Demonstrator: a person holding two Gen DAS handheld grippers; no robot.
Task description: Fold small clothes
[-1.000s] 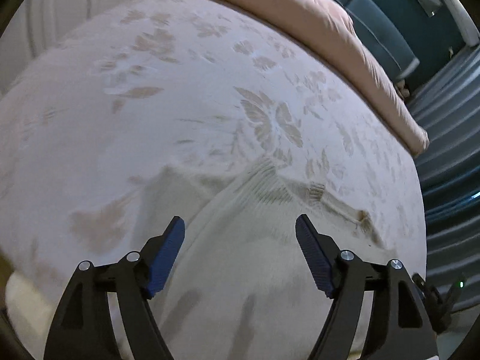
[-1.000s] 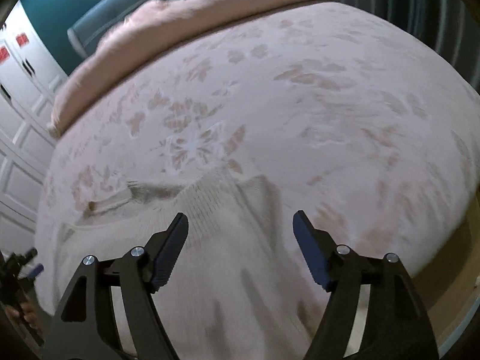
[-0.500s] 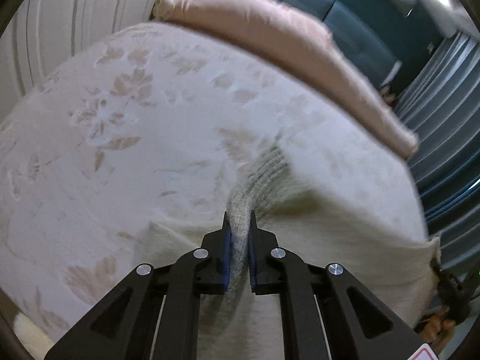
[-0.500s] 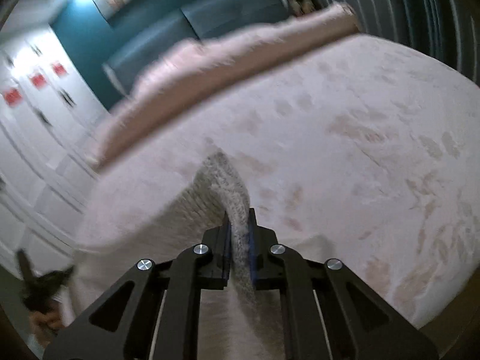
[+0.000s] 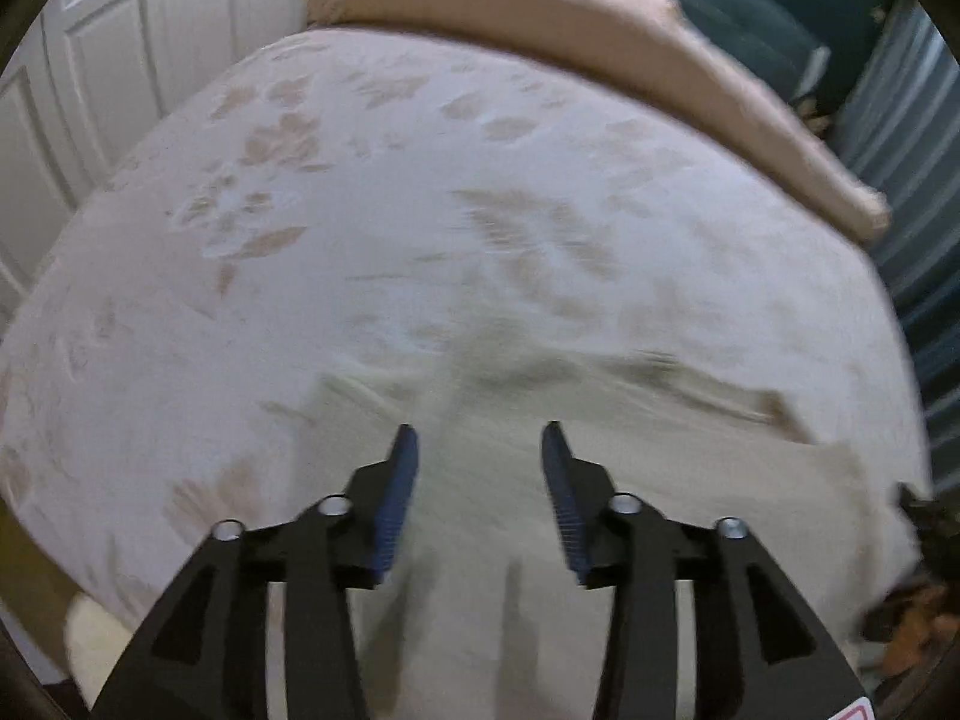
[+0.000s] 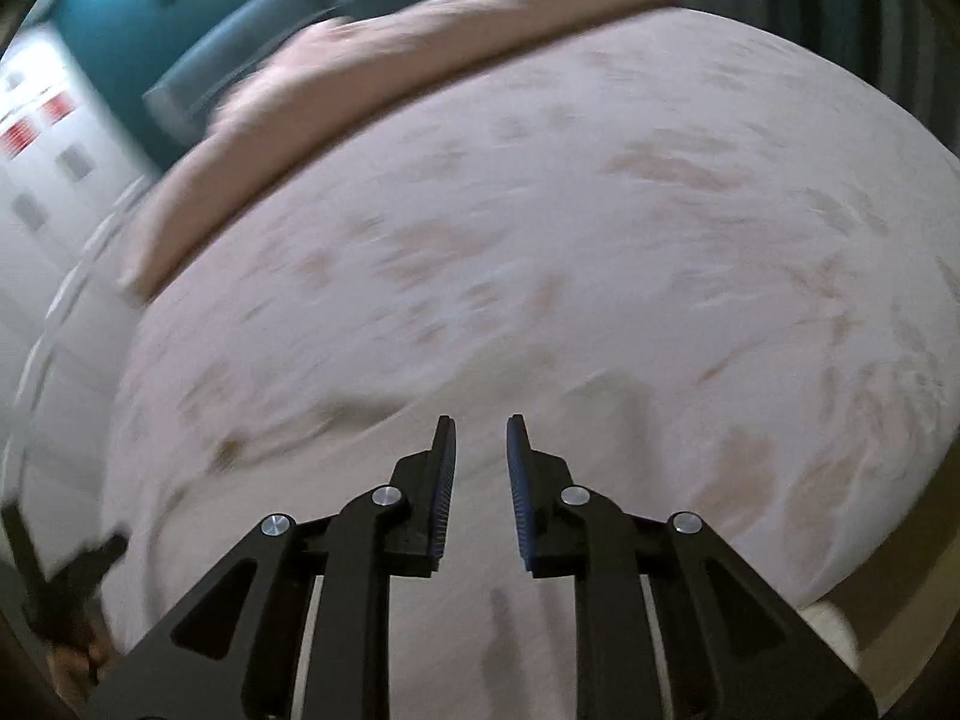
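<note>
A cream knitted garment (image 5: 630, 480) lies flat on the floral bedspread (image 5: 360, 228), near the bed's front edge. My left gripper (image 5: 479, 444) is open and empty above its near part, with nothing between the blue pads. In the right wrist view the same garment (image 6: 372, 480) lies below my right gripper (image 6: 478, 429), which is open by a narrower gap and holds nothing. Both views are blurred by motion.
A pink folded blanket (image 5: 600, 30) lies along the far side of the bed, also in the right wrist view (image 6: 360, 78). A teal headboard (image 6: 252, 18) stands behind it. White closet doors (image 5: 90, 60) are at the left. The other gripper (image 5: 924, 534) shows at the right edge.
Both grippers were open over the garment, then shut on pinched folds of it and lifted it. Now both have opened and let go, and the garment lies flat again.
</note>
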